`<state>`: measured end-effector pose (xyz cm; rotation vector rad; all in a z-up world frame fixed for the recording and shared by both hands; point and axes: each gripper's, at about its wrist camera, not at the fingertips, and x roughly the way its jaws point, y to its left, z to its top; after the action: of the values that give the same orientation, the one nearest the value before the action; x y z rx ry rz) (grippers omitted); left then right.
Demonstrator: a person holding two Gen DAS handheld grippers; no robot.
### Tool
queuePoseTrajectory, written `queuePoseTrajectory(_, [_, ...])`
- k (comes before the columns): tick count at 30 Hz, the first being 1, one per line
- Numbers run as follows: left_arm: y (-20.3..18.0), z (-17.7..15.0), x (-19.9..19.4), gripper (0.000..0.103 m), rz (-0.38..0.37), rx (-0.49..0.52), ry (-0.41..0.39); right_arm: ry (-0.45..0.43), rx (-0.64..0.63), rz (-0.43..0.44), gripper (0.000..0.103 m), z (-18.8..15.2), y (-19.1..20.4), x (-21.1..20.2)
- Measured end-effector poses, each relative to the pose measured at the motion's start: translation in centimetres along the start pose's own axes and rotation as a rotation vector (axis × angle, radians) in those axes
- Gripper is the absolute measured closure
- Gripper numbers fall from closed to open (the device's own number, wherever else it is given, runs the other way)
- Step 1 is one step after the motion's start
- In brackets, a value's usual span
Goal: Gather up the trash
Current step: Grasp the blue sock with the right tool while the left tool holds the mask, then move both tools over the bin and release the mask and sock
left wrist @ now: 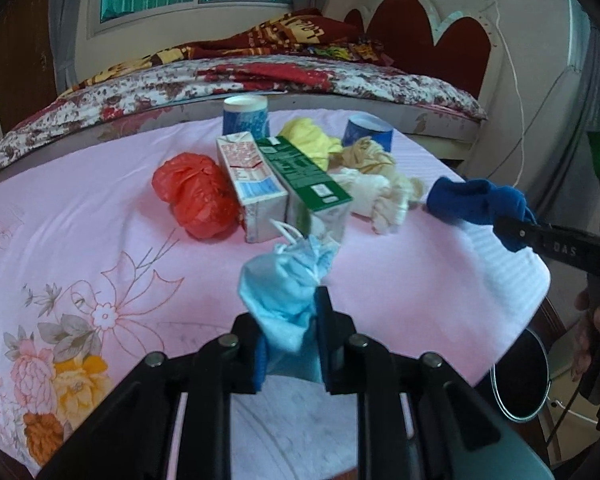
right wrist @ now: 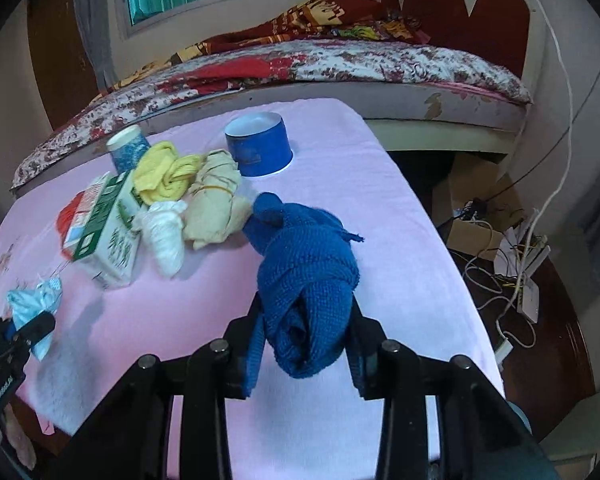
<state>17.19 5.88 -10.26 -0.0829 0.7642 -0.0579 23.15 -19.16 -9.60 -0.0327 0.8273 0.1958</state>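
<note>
Both sets of jaws are clamped on something: my left gripper (left wrist: 290, 332) pinches a crumpled light-blue face mask (left wrist: 284, 292), and my right gripper (right wrist: 306, 332) squeezes a knotted dark-blue cloth (right wrist: 306, 280). Each bundle sits above the pink tablecloth (left wrist: 400, 280), though I cannot tell how clear of it.

The mask covers most of my left finger pads, and the lower part of it is lost behind the black linkage. In the right view the cloth bulges past the jaws and hides both pads. The red plastic bag (left wrist: 194, 198) is mostly blocked there by the two cartons, a red-and-white carton (left wrist: 250, 184) and a green carton (left wrist: 306, 178) lying side by side. The print on both is too blurred to read. Behind them lie a yellow rag (right wrist: 164, 172), a beige bundle (right wrist: 216, 200) and a white wad (right wrist: 164, 236), with two blue paper cups (right wrist: 260, 148) at the far edge.

Both grippers angle downward toward the table, the right one entering the left view from the right edge, with part of a hand (left wrist: 592, 328) barely visible.
</note>
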Motion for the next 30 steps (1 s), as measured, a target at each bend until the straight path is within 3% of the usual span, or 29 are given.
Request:
queuePoseTrajectory(17, [-7.4, -1.0, -4.6, 0.082, -0.116, 0.130, -0.032, -0.114, 0.049, -0.012, 0.065, -6.2, -1.8, -12.0])
queuePoseTrajectory(30, [-17.2, -2.7, -6.0, 0.082, -0.248, 0.287, -0.022, -0.128, 0.182, -0.117, 0.065, -12.4, -9.6, -18.0])
